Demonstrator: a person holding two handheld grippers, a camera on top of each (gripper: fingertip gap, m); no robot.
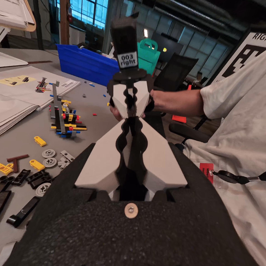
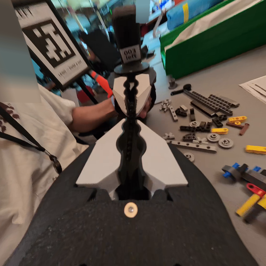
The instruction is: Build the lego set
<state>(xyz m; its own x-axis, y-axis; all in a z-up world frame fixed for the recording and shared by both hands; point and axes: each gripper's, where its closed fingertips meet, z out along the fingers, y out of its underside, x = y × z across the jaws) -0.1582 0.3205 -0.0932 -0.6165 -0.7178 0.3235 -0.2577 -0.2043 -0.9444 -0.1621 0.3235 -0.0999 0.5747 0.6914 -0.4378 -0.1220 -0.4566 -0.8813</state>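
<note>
At nine o'clock of my left gripper [image 1: 131,122], the half-built model [image 1: 64,113] lies on the tabletop [image 1: 93,103] beside the open booklet [image 1: 28,89]; loose pieces [image 1: 41,165] sit at eight o'clock. Both grippers meet tip to tip above the tabletop edge, each clamped on one long black beam [image 2: 130,129] running between them. My right gripper [image 2: 131,119] has more loose parts [image 2: 201,125] at three o'clock.

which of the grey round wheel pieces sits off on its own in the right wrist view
The grey disc just below the long grey beam; the other three sit beyond that beam.
</note>
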